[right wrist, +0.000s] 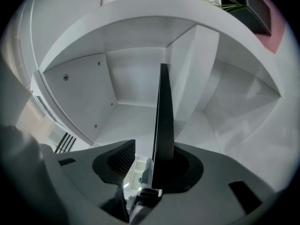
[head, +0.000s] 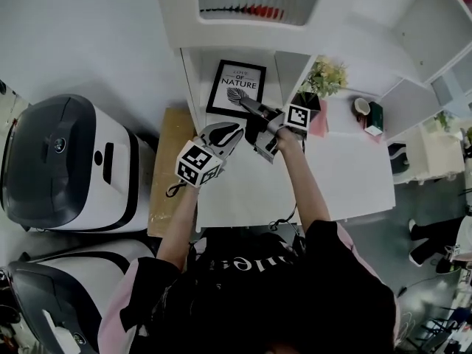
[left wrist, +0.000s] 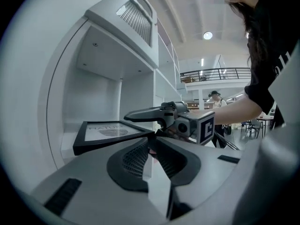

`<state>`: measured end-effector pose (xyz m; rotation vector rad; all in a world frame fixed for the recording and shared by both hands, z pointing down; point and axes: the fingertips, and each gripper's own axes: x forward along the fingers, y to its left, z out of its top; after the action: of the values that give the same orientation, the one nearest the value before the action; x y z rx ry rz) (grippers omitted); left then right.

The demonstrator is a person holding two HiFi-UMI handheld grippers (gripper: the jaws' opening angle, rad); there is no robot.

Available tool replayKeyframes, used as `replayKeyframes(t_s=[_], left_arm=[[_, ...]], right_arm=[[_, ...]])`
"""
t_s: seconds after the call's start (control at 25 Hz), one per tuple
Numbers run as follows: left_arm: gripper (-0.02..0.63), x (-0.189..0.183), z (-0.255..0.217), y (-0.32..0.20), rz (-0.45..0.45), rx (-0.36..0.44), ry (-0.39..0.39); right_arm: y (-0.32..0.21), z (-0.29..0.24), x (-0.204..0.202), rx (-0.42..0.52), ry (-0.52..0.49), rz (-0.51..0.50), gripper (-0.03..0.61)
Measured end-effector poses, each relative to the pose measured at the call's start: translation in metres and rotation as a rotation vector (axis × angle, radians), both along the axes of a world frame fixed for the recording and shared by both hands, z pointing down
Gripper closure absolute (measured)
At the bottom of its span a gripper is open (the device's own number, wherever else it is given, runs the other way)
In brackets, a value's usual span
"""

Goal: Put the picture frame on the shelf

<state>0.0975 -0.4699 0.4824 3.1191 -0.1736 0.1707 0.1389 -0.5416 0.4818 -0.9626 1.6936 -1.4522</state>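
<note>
The black picture frame point(head: 236, 87) with a white print lies in an open compartment of the white shelf point(head: 193, 72). My right gripper point(head: 247, 109) reaches into that compartment. In the right gripper view the frame's edge point(right wrist: 163, 125) stands between the jaws of my right gripper point(right wrist: 154, 150). It lies close to the right pad, with a clear gap to the left pad point(right wrist: 123, 159). My left gripper point(head: 223, 133) hovers just in front of the shelf, shut and empty. The left gripper view shows the frame point(left wrist: 112, 132) lying flat beyond the touching tips of my left gripper point(left wrist: 150, 148), with the right gripper point(left wrist: 159, 116) over the frame's right side.
A potted plant point(head: 324, 76) and a cup point(head: 361, 108) stand on the white table point(head: 346, 175) to the right of the shelf. A wooden board point(head: 171, 168) and two white-and-black machines point(head: 66, 161) lie to the left. A person point(left wrist: 215, 97) stands far off.
</note>
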Motion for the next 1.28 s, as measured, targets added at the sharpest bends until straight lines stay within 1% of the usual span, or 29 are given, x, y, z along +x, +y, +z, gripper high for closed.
replayKeyframes(t_s=[0.12, 0.24, 0.32, 0.44, 0.6, 0.88, 1.04, 1.2, 1.28], left_arm=[[0.565, 0.008, -0.001, -0.013, -0.006, -0.002, -0.003], [0.566, 0.010, -0.006, -0.026, -0.021, -0.025, 0.020], [0.566, 0.011, -0.007, -0.031, -0.014, -0.042, 0.030], [0.566, 0.014, -0.007, -0.033, -0.006, -0.060, 0.037], [0.566, 0.022, -0.007, -0.038, -0.021, -0.073, 0.032], [0.566, 0.035, -0.007, -0.040, -0.017, -0.084, 0.024], [0.566, 0.038, -0.008, -0.046, -0.050, -0.105, 0.035], [0.565, 0.039, -0.008, -0.043, -0.066, -0.108, 0.017], [0.565, 0.036, -0.009, -0.039, -0.075, -0.116, 0.012]], right_arm=[[0.000, 0.000, 0.000, -0.001, 0.000, 0.000, 0.407], [0.001, 0.000, 0.000, -0.012, 0.030, -0.001, 0.407], [0.002, 0.000, 0.001, -0.022, 0.047, 0.000, 0.407], [0.003, 0.000, 0.003, -0.029, 0.046, 0.004, 0.407], [0.008, 0.003, 0.007, -0.041, 0.083, 0.015, 0.405], [0.024, 0.005, 0.019, -0.052, 0.076, 0.055, 0.403], [0.035, 0.005, 0.020, -0.045, 0.069, 0.047, 0.403], [0.050, 0.001, 0.023, -0.031, 0.070, 0.051, 0.403], [0.058, -0.003, 0.025, -0.018, 0.087, 0.054, 0.403]])
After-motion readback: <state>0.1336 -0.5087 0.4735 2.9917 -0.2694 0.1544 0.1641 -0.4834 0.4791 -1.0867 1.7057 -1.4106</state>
